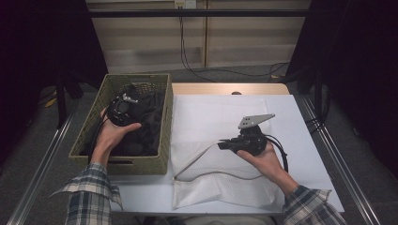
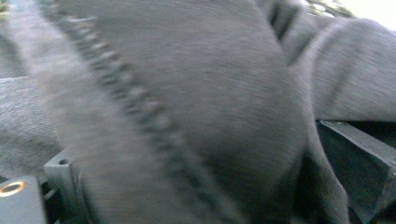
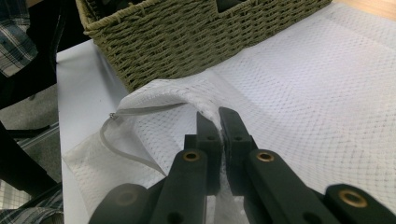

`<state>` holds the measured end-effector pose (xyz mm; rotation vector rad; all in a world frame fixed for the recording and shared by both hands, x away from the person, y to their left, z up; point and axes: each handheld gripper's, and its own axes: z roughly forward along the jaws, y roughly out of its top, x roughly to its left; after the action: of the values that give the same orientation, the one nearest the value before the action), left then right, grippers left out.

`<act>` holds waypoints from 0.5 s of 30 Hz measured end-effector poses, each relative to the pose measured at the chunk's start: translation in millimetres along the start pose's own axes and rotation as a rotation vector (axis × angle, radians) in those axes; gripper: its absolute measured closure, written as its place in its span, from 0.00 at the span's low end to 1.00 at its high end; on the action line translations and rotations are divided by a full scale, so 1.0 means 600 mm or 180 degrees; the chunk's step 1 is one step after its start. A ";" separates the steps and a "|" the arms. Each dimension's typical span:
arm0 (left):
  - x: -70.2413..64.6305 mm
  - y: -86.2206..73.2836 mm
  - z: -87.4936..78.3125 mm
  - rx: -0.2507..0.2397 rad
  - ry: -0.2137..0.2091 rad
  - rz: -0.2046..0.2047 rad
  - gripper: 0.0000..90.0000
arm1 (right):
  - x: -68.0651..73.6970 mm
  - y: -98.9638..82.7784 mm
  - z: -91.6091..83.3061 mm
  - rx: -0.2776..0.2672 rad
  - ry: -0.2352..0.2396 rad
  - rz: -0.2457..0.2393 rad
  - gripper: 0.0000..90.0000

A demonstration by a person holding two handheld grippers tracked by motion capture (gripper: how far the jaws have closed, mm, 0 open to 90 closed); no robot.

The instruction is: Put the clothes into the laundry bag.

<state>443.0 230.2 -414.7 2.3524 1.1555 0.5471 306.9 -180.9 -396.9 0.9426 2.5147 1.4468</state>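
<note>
The right gripper (image 3: 218, 122) is clenched on a raised fold of the white mesh laundry bag (image 1: 225, 136), lifting one lip of its zippered mouth (image 3: 140, 110) off the table (image 1: 141, 192). In the high view this gripper (image 1: 224, 145) sits just right of centre, its jaws pointing toward the left of the frame, and the bag's open edge runs from them down toward the lower middle. The bag's long axis lies from the upper middle of the frame to the lower middle, so the mouth faces the left side, toward the wicker basket (image 1: 164, 136), which stands touching or just beside the bag.

The left gripper (image 1: 123, 107) is down inside the basket at centre left, buried in the dark garment (image 1: 150, 117). In the left gripper view grey knit cloth (image 2: 210, 93) with a ribbed seam drapes over the jaws, so whether they are closed on it I cannot tell.

As I judge it, the coming move turns on one relation: the garment lies to the left of the held-open mouth, nearer the left hand (image 1: 112, 136), and would have to travel rightward over the basket wall into the gap under the lifted lip
</note>
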 end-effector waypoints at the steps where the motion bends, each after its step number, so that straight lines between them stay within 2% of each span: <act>1: 0.003 -0.003 0.004 0.0020 0.0054 -0.0011 0.04 | -0.001 0.000 0.000 0.0002 0.0004 0.0007 0.98; 2: 0.009 -0.005 0.005 0.0065 0.0078 -0.0021 0.01 | -0.001 -0.001 0.000 0.0009 -0.0004 0.0009 0.98; 4: 0.017 -0.008 0.008 0.0027 0.0126 -0.0163 0.01 | -0.003 -0.002 0.000 0.0012 -0.0010 0.0017 0.98; 6: 0.020 -0.011 0.011 0.0005 0.0162 -0.0190 0.00 | -0.003 -0.003 0.001 0.0017 -0.0007 0.0026 0.98; 8: 0.019 -0.014 0.018 -0.0006 0.0152 -0.0189 0.00 | -0.002 -0.003 0.002 0.0032 0.0000 0.0023 0.98; 9: 0.018 -0.017 0.023 0.0054 0.0156 -0.0100 0.00 | -0.002 -0.003 0.002 0.0030 0.0001 0.0020 0.98; 10: 0.018 -0.019 0.026 0.0119 0.0167 -0.0070 0.00 | -0.002 -0.004 0.002 0.0020 -0.0001 0.0022 0.98; 12: 0.022 -0.023 0.028 0.0124 0.0088 -0.0226 0.00 | -0.001 -0.006 0.004 0.0041 -0.0002 0.0025 0.98; 15: 0.024 -0.025 0.032 0.0223 -0.0130 -0.0267 0.00 | -0.002 -0.010 0.006 0.0076 -0.0003 0.0042 0.98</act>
<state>451.7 245.5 -436.5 2.3499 1.2672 0.4343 306.3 -180.8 -403.7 0.9651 2.5354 1.4227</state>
